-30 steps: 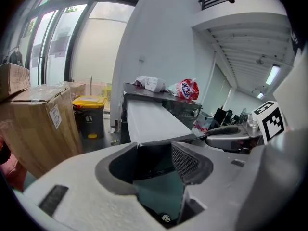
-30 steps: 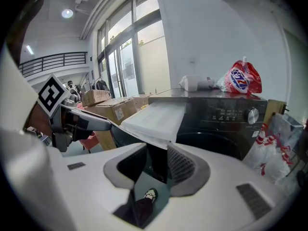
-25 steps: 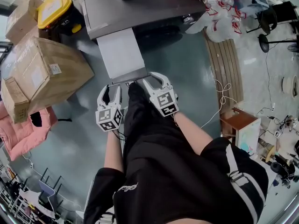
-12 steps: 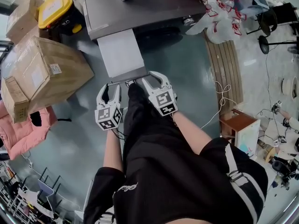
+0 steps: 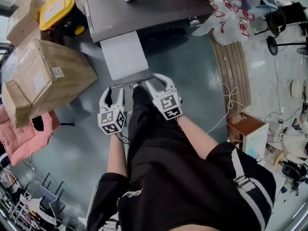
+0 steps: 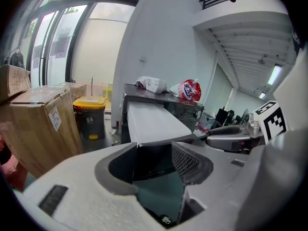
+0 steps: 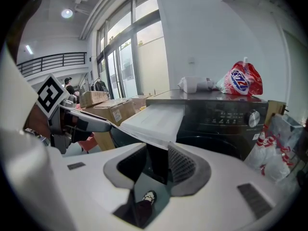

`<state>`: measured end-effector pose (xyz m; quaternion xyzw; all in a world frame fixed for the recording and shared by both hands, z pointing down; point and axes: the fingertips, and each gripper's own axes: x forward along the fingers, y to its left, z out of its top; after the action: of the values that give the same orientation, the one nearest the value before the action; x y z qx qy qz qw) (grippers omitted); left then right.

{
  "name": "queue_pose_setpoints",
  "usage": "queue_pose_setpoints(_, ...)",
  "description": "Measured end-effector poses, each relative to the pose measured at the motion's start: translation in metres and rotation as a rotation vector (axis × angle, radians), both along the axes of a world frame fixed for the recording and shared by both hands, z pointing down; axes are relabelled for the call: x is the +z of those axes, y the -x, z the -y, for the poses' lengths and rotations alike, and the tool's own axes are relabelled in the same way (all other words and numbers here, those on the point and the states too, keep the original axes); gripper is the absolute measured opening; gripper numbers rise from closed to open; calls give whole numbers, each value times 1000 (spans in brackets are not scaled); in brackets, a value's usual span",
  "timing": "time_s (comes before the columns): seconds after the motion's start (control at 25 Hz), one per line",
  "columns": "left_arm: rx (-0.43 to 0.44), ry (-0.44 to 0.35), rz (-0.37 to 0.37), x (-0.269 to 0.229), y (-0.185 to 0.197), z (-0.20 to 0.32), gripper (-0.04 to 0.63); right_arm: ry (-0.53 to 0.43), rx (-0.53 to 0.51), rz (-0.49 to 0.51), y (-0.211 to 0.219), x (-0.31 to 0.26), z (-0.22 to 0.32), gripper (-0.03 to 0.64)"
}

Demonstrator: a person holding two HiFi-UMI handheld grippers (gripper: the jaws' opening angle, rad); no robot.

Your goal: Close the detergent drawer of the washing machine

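As their jaws gape, left gripper (image 5: 117, 89) and right gripper (image 5: 154, 81) meet the detergent drawer (image 5: 124, 54).

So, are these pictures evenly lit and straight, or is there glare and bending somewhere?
Head view: even light, sharp, edges bend slightly. Left gripper view: strong fisheye, black corners, windows washed out by daylight. Right gripper view: same fisheye; washing machine sharp, ceiling lamp glares.

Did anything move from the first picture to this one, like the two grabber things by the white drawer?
Nothing visibly changed. The left gripper and the right gripper stay at the grey front edge of the pulled-out white detergent drawer, jaws apart. Nothing was taken hold of or let go. The drawer still sticks out of the dark washing machine.
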<state>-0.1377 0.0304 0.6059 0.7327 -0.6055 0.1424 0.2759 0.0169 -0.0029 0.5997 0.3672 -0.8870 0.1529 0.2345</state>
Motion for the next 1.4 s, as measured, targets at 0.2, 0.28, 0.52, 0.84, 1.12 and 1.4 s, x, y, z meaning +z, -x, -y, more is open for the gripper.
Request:
queue_pose_setpoints(0.2,0,-3,0,-1,1,3,230,-1,1,-1,0,-2,3,143)
queue_pose_setpoints(0.28,2,-2,2,-2,2,3,230,0,0,0,2,-2,2,143)
queue_pose_setpoints(0.52,3,3,5,-2,5,7,230,-2,-4,0,4,-2,5,143)
queue_pose_setpoints(0.84,-1,-1,1,-5,4,11,230,-3,3,3,4,-5,11,143)
queue_pose_setpoints(1.12,3,11,8,-3,8,15,230,-3,2,4,8,-3,14,143)
queue_pose_setpoints(1.4,2,3,2,-4,6,19,230,-6,9,1,7,-4,18,141)
